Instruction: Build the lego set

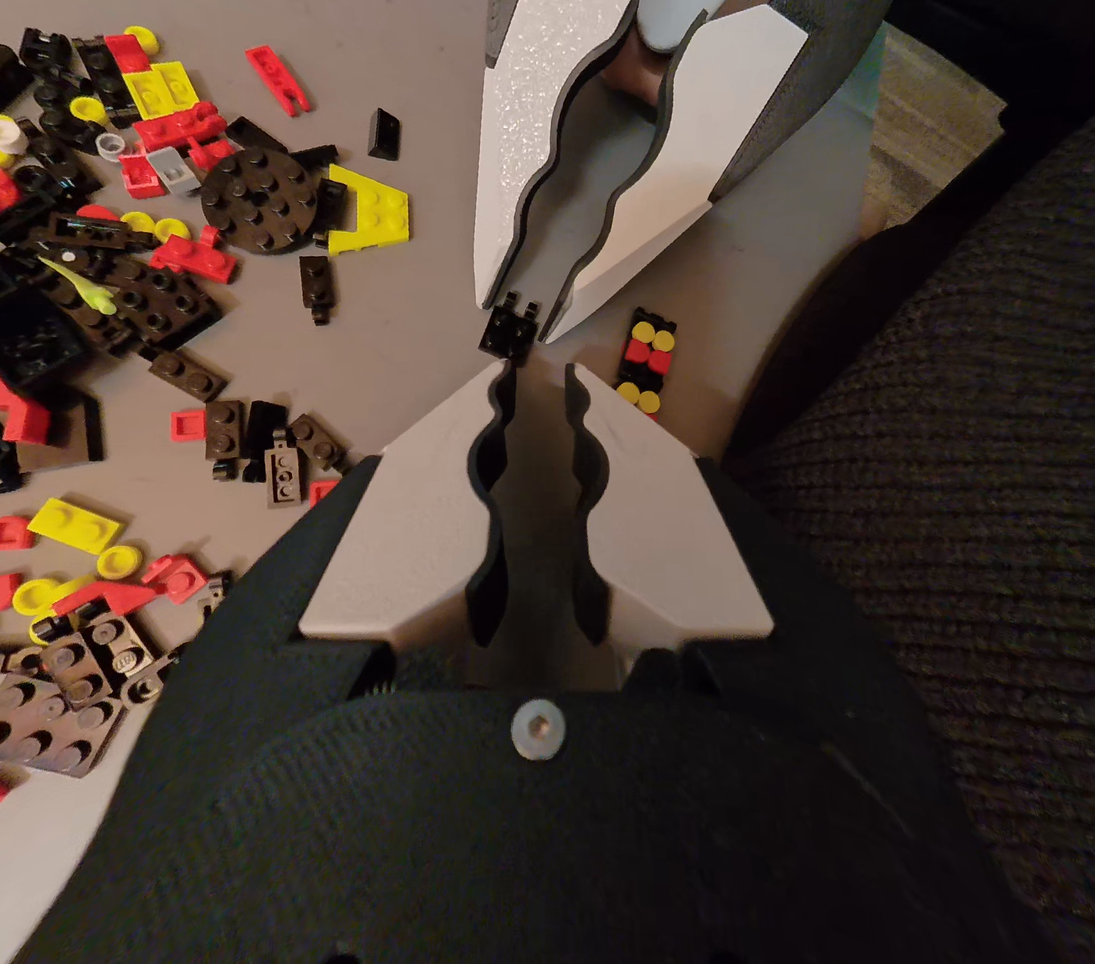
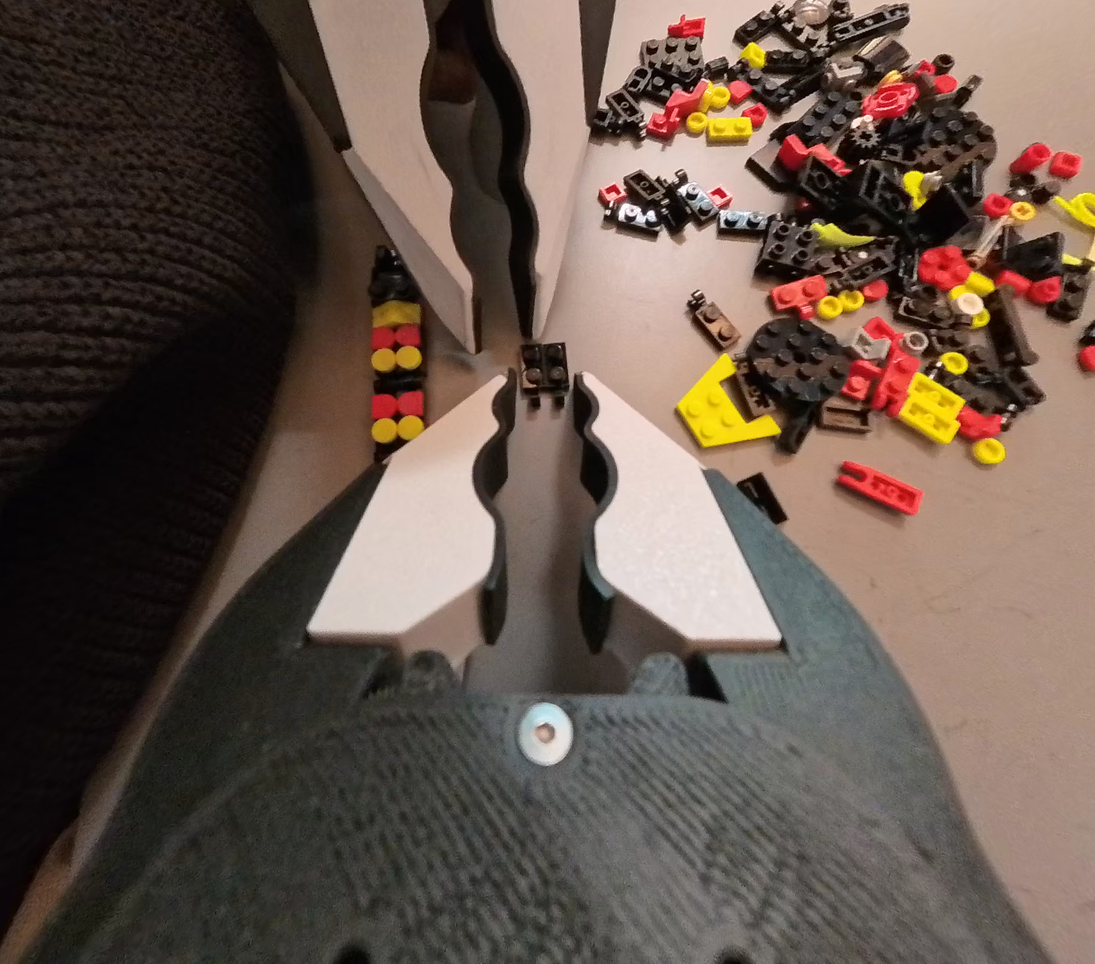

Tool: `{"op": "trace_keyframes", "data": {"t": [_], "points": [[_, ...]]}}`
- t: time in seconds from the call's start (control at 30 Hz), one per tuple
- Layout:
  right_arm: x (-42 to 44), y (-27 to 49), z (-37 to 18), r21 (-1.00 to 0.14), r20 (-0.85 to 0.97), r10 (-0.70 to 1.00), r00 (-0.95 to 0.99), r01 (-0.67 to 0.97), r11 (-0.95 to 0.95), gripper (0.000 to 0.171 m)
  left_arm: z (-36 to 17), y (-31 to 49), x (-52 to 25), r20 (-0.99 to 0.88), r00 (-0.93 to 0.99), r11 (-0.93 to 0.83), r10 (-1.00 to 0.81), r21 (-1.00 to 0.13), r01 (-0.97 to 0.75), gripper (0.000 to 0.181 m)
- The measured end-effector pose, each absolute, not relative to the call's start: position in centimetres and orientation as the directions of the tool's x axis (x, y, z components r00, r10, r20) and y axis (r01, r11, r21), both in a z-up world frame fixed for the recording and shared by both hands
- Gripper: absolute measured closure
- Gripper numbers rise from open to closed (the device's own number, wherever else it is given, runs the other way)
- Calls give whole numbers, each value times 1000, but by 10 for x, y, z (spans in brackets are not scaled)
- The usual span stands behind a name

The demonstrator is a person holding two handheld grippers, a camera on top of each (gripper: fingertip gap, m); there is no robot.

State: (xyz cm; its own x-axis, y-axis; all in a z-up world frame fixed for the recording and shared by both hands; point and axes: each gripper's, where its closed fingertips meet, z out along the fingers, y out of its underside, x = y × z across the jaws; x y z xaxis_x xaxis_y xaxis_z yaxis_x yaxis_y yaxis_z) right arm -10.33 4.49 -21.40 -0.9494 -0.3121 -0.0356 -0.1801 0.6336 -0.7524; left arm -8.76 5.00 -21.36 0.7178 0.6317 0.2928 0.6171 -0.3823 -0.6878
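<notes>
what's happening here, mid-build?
A person is working two handheld tongs tip to tip over a small black clip plate lying on the table. The right tongs are open, their tips on either side of the plate without clearly pinching it. The left tongs are open and empty, just short of it from the opposite side. A part-built strip with red and yellow round tiles lies alongside, and the loose brick pile sits untouched beyond.

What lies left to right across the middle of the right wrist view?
Dark knitted sleeve → strip of red and yellow studs → small black piece between the tools → yellow wedge plate → red flat piece.
</notes>
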Motion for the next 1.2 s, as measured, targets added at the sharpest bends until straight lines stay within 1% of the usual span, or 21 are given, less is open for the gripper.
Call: {"op": "trace_keyframes", "data": {"t": [0.63, 0.83, 0.97, 1.1, 1.2], "points": [[-103, 45, -214, -753, -39, -311, -950, -177, 634, 153, -214, 49, -89, 291, 714, -379, 636, -688, 618, 165], [-107, 46, -203, -787, -74, -295, -953, -125, 604, 151, -212, 47, -90, 289, 714, -371, 638, -697, 613, 165], [-119, 46, -189, -829, -99, -247, -964, -57, 557, 151, -207, 42, -94, 278, 716, -354, 640, -720, 596, 166], [-150, 45, -167, -884, -88, -112, -990, 25, 467, 157, -201, 32, -103, 265, 698, -315, 665, -748, 584, 166], [-168, 48, -157, -906, -130, -36, -991, 104, 411, 157, -197, 23, -109, 263, 673, -283, 691, -759, 587, 166]]}}
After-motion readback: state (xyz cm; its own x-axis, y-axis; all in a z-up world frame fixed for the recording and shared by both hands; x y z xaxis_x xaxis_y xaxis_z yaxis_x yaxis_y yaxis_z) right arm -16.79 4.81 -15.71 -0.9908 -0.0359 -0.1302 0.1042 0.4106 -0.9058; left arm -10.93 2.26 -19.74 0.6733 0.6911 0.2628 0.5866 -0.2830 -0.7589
